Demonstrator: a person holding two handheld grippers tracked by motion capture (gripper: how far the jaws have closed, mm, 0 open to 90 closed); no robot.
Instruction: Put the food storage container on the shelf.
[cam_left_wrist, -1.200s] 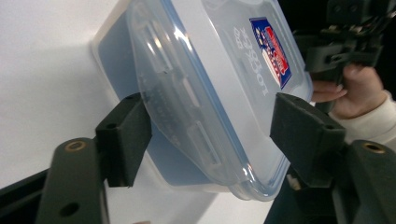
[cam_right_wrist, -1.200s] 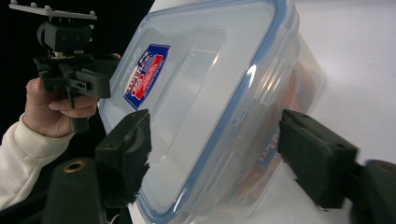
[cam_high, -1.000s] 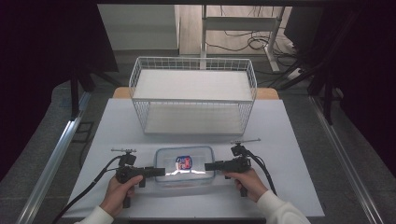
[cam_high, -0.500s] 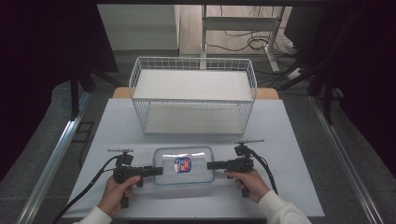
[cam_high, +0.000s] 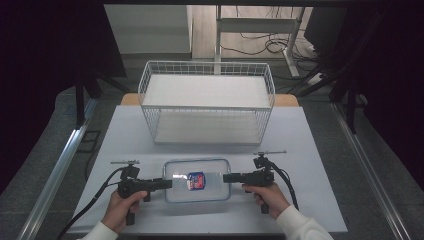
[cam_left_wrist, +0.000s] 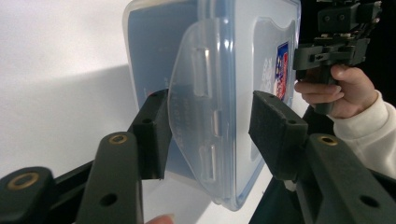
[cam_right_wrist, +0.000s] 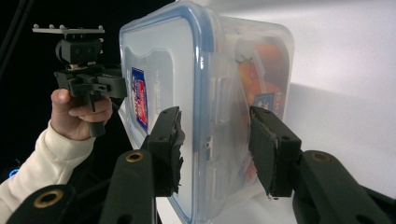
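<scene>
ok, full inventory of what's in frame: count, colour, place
Container: 1, clear with blue-rimmed lid, near edge of table between the grippers.
Label: 1, red and blue, on the lid.
Wire basket: 1, white, far half of table.
Table: 1, white top.
Desk frame: 1, white, on floor behind.
Left gripper: 1, black, open, jaws either side of the container's left end latch.
Right gripper: 1, black, open, jaws either side of the right end latch.
Hands: 2, white sleeves, bottom.

White table (cam_high: 320, 150) bearing wire basket (cam_high: 207, 102), lidded container (cam_high: 197, 180)
</scene>
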